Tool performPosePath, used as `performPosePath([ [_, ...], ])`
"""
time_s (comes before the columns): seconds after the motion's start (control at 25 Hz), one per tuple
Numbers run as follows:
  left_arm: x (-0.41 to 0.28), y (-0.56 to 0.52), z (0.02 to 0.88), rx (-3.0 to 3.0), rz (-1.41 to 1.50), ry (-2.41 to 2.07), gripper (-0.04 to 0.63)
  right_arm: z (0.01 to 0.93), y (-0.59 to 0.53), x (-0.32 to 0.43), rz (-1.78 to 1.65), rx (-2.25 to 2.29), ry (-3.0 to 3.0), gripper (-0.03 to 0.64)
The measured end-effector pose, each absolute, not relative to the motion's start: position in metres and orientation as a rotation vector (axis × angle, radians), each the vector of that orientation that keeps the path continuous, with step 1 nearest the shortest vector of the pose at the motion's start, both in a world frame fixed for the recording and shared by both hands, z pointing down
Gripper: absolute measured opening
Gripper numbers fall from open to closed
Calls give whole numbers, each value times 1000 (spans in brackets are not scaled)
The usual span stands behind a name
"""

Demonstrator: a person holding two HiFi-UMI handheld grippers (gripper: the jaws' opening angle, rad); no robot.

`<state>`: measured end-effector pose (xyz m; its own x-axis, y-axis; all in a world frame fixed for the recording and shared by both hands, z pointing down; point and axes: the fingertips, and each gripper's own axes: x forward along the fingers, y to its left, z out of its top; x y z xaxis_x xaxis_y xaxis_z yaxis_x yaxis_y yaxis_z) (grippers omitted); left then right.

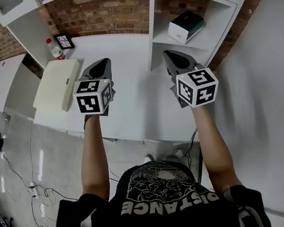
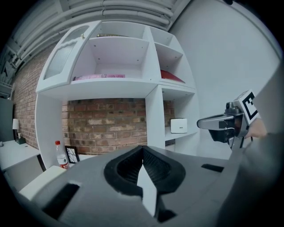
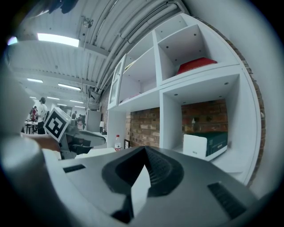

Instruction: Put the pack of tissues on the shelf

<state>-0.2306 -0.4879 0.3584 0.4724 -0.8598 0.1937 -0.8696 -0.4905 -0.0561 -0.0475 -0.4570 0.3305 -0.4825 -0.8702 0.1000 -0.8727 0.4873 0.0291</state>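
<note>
White-and-green pack of tissues [image 1: 186,25] on shelf [image 1: 166,39]

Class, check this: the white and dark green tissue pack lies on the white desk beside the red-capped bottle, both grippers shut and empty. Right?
Wrong place: the head view shows the white and dark green tissue pack in the white shelf's lower right compartment. The left gripper and right gripper are both shut and empty.
</note>
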Motion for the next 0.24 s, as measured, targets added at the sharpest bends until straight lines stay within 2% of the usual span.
performPosePath([
  [0.24, -230, -489, 363, 2654, 315, -1544, 3, 333, -460, -52, 40, 1533, -2620, 3],
])
